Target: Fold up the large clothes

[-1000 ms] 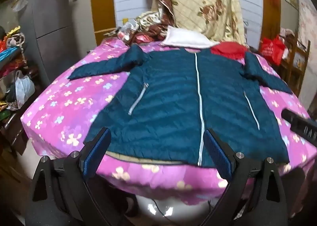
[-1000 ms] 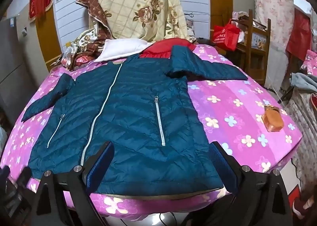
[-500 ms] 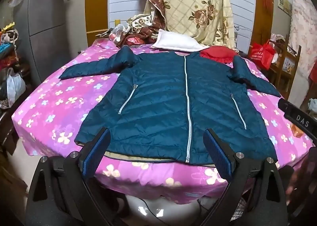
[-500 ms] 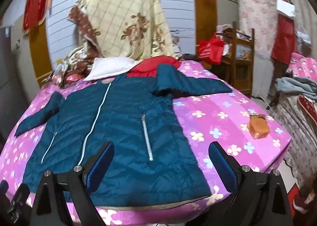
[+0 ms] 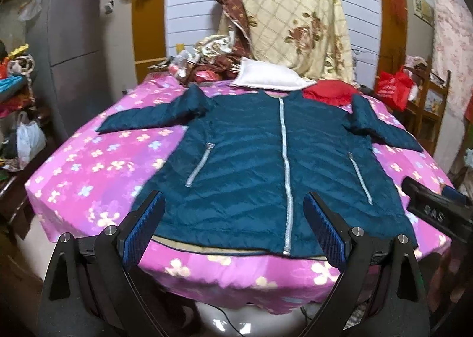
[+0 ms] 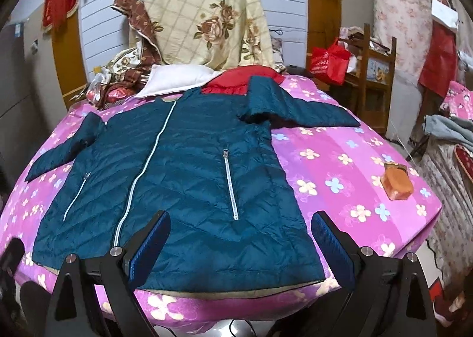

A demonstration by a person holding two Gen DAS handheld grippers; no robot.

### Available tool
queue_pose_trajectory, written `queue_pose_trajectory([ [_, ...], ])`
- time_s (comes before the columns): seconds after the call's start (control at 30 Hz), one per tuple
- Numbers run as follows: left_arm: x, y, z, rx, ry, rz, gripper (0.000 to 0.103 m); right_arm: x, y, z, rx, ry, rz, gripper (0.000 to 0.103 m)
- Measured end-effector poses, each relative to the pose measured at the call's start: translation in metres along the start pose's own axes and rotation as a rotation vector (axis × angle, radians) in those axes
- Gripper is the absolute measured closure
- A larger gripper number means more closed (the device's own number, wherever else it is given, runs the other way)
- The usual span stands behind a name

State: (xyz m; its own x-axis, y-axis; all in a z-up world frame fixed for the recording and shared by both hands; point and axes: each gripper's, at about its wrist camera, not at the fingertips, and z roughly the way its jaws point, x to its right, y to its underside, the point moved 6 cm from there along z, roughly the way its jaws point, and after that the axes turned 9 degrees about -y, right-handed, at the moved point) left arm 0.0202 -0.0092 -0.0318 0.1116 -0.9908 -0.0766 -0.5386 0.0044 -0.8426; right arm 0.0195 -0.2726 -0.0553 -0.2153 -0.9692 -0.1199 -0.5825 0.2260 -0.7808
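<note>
So here's my view: the teal puffer jacket [image 5: 266,165] is laid flat, front up and zipped, on the bed with the pink flowered sheet [image 5: 97,165], with its hem right along the near edge of the bed. Both sleeves are spread out to the sides, and the collar points at the far edge, where a white pillow [image 5: 266,78] and something red [image 5: 331,91] sit just behind it. My left gripper [image 5: 235,227] hovers off the near edge in front of the hem, jaws wide open with nothing in them. The right gripper [image 6: 241,244] is the same deal, jaws spread wide and empty, hanging just short of the hem. In the right wrist view there's a small orange block [image 6: 396,180] near the bed's right edge, well apart from the jacket.
</note>
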Motion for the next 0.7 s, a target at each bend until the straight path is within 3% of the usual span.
queue_pose_trajectory([
  [0.7,0.002,0.012,0.020,-0.109,0.007,0.046,0.008,-0.019,0.016,0.015,-0.076,-0.027,-0.063,0.008],
])
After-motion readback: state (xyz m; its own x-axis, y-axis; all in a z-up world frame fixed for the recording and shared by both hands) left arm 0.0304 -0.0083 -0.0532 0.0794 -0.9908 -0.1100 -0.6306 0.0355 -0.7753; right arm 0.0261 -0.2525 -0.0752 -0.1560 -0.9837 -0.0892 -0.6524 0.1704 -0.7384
